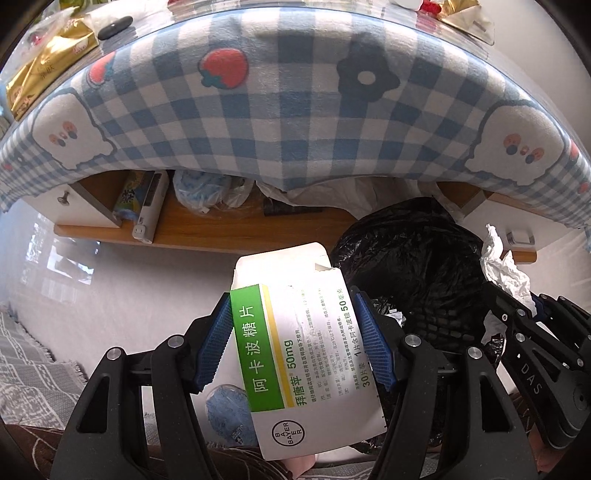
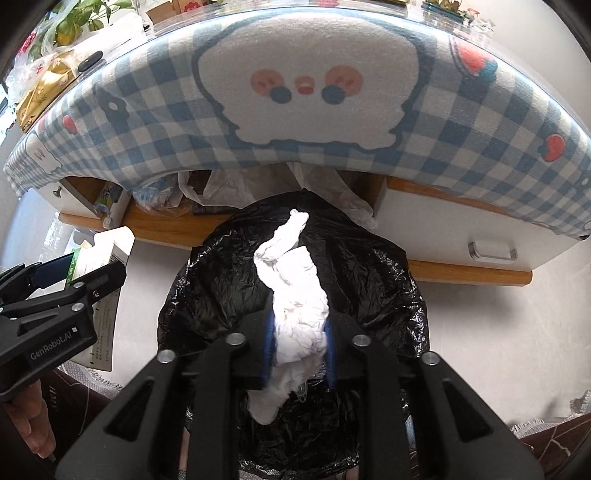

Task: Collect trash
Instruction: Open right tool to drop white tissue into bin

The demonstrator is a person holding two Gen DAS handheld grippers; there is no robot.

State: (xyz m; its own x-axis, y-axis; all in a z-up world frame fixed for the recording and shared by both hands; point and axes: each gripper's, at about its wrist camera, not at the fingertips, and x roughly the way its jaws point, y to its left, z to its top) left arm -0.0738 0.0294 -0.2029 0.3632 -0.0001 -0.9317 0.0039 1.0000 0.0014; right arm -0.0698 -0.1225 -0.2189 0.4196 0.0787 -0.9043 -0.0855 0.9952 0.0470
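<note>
left hand-held gripper (image 1: pixel 295 343): clamped on flattened medicine box (image 1: pixel 306 350), beside black trash bag (image 1: pixel 413 266) | right hand-held gripper (image 2: pixel 300 350): crumpled white tissue (image 2: pixel 299 310) between its blue pads, over the bag's mouth; whether pads still press, cannot tell | checked-cloth table (image 2: pixel 155 122) behind

We see a table draped in a blue-checked cloth (image 1: pixel 258 122) printed with strawberries, a dark flower and white ghost faces. At ten o'clock on its top lie gold packets (image 1: pixel 44 66) and a dark oval stone (image 1: pixel 115 26); a leafy plant (image 2: pixel 79 18) stands at eleven in the right view. Under the cloth runs a wooden shelf (image 1: pixel 221 225) holding a white remote (image 1: pixel 151 206), a colourful box (image 1: pixel 131 195) and clear bags (image 1: pixel 207 190). White drawers flank it, the three o'clock one with a metal handle (image 2: pixel 493 253). A grey rug (image 1: pixel 29 354) lies at eight.
</note>
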